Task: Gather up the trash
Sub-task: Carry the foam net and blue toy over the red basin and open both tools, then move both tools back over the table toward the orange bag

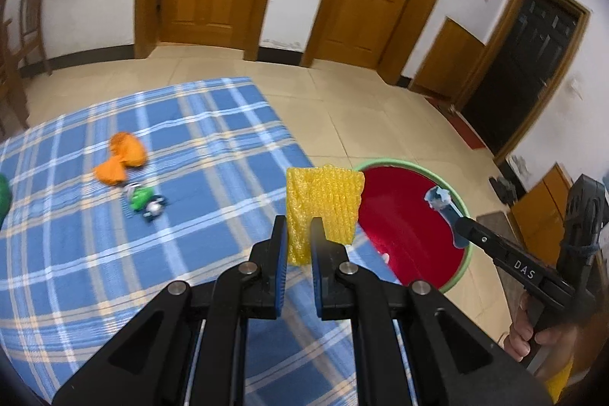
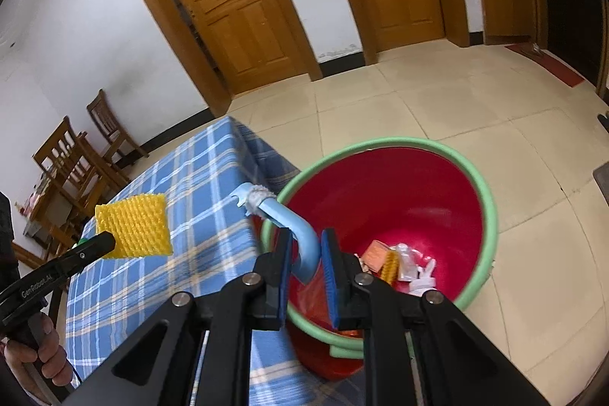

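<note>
My left gripper [image 1: 298,234] is shut on a yellow foam net sleeve [image 1: 323,208], held above the right edge of the blue plaid table [image 1: 190,147]. Just beyond that edge a red bucket with a green rim [image 1: 399,163] stands on the floor. My right gripper [image 2: 307,253] is shut on a curved light-blue plastic brush [image 2: 300,238], whose bristly head points up over the bucket's near rim [image 2: 380,140]. The right wrist view also shows the yellow sleeve [image 2: 133,231] in the left gripper [image 2: 104,242]. The left wrist view shows the brush [image 1: 441,202] in the right gripper [image 1: 462,227].
An orange wrapper [image 1: 121,158] and a crumpled green and white item [image 1: 144,204] lie on the cloth. Several scraps [image 2: 396,261] sit at the bucket's bottom. Wooden chairs [image 2: 76,155] stand beyond the table's far end. Tiled floor [image 2: 437,94] and wooden doors [image 2: 228,6] lie behind.
</note>
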### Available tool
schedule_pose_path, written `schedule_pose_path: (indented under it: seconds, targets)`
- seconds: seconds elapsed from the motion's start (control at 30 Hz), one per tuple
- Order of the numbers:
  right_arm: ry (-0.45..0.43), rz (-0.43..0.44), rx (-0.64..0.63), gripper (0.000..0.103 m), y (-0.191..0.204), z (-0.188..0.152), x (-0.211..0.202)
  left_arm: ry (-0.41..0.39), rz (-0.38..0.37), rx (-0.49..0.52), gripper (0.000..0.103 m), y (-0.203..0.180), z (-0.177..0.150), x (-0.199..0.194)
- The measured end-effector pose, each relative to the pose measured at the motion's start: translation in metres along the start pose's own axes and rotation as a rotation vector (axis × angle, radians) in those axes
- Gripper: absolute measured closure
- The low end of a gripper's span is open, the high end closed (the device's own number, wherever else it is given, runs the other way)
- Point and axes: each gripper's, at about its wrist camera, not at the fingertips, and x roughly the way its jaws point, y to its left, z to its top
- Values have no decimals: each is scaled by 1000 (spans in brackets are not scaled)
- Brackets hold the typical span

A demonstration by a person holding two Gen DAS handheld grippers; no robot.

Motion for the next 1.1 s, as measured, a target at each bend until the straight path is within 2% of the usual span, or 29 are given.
schedule_pose_path:
  seconds: [0.67,0.77,0.83,0.9,1.1]
  targets:
    - [25,-68,154,84,-60,-6,8,158,-70,192,93,-89,-7,83]
    - [29,-69,173,84,-67,-7,10,172,-81,201,87,-95,-7,89]
    - [32,-70,185,84,-71,-9,10,175,-83,207,76,-97,-8,91]
    - [33,-70,193,76,-72,-10,12,173,-78,216,67,-100,-7,93]
    - [37,-63,199,70,-72,-11,14,179,-60,222,65,-100,-7,94]
